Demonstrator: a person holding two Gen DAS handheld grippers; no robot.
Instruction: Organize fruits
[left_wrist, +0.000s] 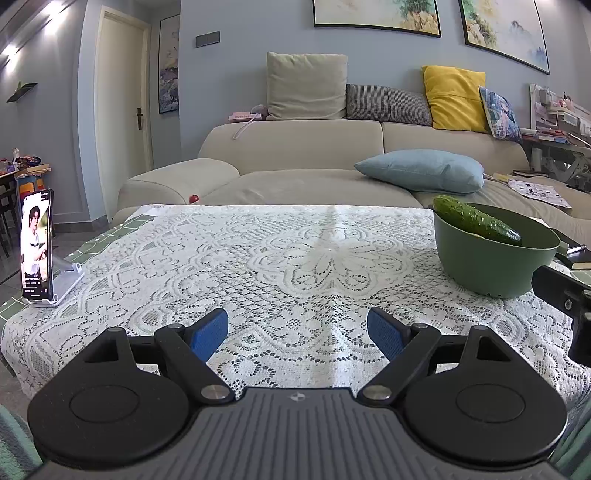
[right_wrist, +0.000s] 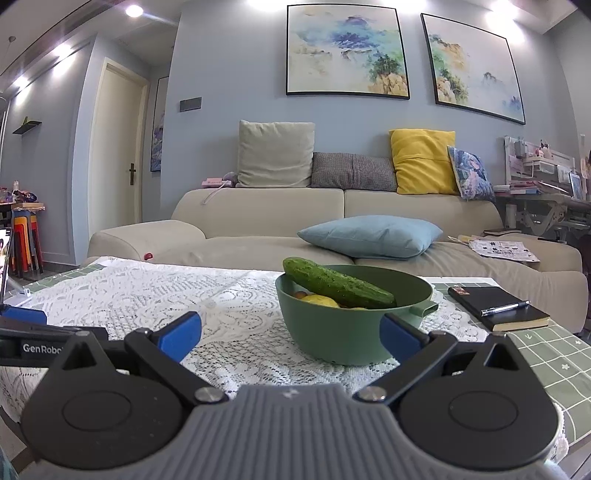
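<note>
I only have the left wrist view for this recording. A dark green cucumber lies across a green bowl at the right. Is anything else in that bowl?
Observer: Yes. The right wrist view shows a yellow fruit under the dark green cucumber in the green plastic bowl.
Operator: Anything beyond the bowl?
Observer: A black notebook with a pen on top lies on the checked green mat.
Operator: Is the right gripper holding anything?
Observer: No. The right gripper is open and empty, short of the bowl.

Both views are bright and sharp, lit by ceiling lights (right_wrist: 133, 10) glaring at top left. Fisheye distortion bends the door (right_wrist: 114, 147) and paintings (right_wrist: 347, 51) near the edges.
</note>
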